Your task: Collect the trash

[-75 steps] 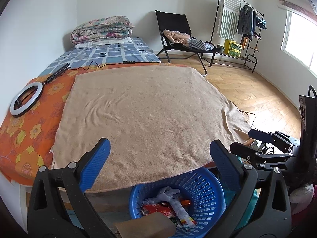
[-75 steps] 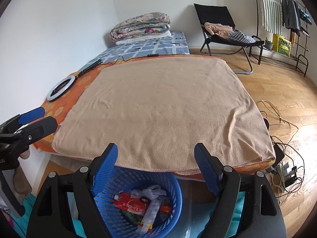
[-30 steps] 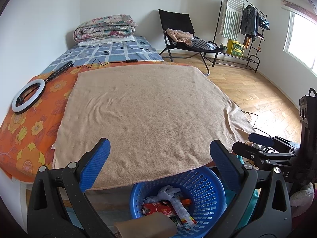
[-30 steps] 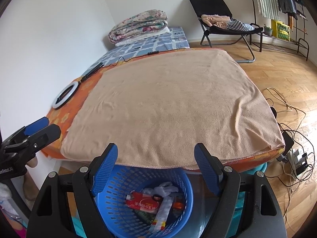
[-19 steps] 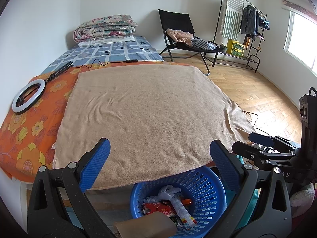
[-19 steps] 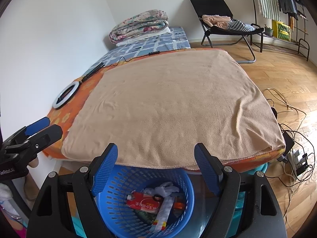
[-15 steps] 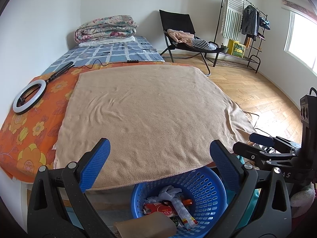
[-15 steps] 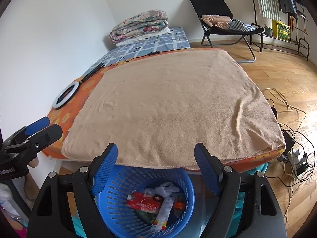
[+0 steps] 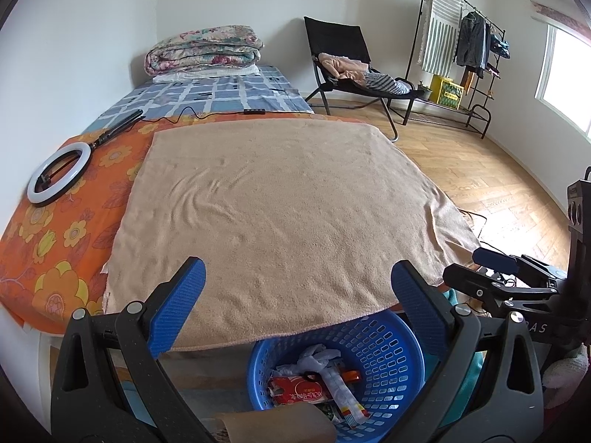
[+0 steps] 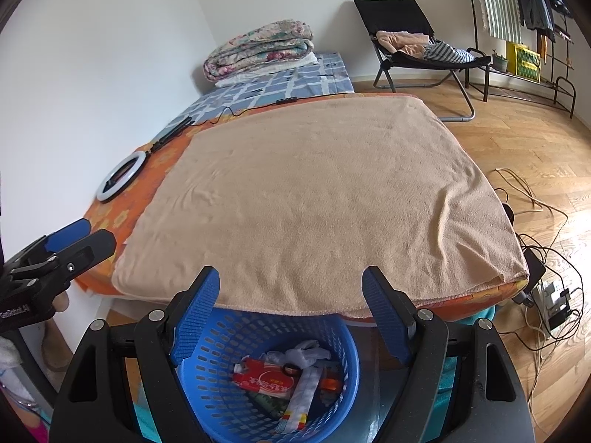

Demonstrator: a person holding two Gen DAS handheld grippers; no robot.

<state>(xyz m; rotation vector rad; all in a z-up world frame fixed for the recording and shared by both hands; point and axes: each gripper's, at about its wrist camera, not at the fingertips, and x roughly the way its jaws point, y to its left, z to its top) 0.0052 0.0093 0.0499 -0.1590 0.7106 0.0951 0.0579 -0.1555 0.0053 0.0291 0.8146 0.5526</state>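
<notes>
Trash (image 10: 280,376) lies in the blue basket (image 10: 207,365) at 6 o'clock below the bed's tan blanket (image 10: 325,199), while left gripper (image 9: 297,291) and right gripper (image 10: 291,306) hover empty, fingers released.

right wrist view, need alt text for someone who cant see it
An open two-finger gripper hangs over a blue basket holding wrappers and other trash, at the near edge of a bed. A tan blanket covers the bed, with a ring light on the orange sheet to the left; the other gripper shows at far left.
</notes>
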